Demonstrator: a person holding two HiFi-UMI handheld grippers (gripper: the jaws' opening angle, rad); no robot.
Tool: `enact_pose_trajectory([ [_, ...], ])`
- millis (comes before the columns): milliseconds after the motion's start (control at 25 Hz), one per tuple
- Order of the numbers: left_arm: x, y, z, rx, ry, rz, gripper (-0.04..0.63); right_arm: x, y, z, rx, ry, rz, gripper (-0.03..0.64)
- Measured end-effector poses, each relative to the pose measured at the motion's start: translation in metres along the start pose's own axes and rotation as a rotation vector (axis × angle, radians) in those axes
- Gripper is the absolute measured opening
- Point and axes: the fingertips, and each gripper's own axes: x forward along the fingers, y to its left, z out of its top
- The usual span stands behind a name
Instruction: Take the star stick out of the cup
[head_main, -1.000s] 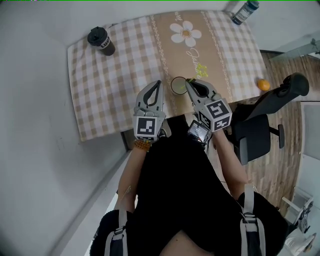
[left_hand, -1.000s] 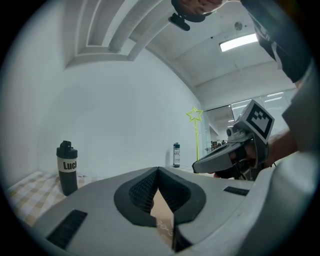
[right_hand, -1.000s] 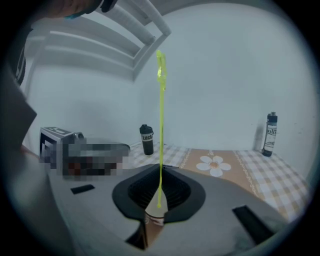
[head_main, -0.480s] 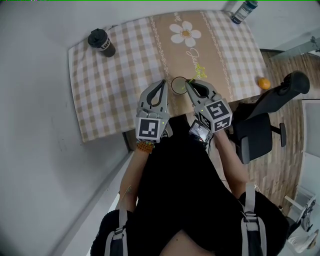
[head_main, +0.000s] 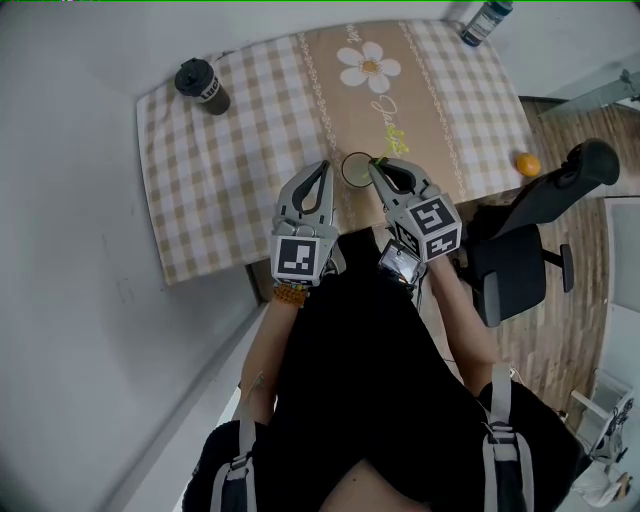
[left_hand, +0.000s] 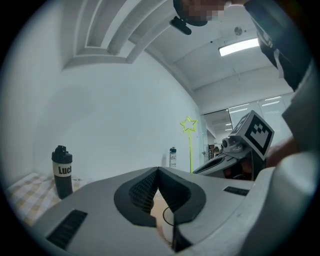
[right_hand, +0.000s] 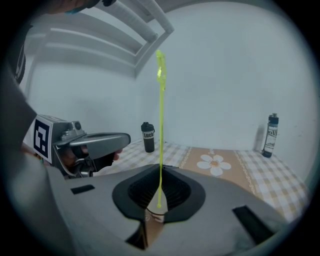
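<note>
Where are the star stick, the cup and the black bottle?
star stick (left_hand: 188, 124), left gripper view, its star top.
cup (head_main: 344, 171), head view, its rim.
black bottle (head_main: 205, 86), head view, its body.

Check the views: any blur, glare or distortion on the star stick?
Right gripper view: star stick sharp low down, star top smeared, fisheye-bent edges. Left gripper view: stick crisp, ceiling light bright. Head view: evenly lit, stick tiny.
</note>
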Motion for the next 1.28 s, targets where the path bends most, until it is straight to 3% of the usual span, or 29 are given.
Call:
enact_pose_trajectory([
  [1280,-0.005,-0.007,-0.019,-0.027,0.036,0.006,-0.008,0.006,0.004,-0.002,-0.017,0.009,0.037,0.014],
])
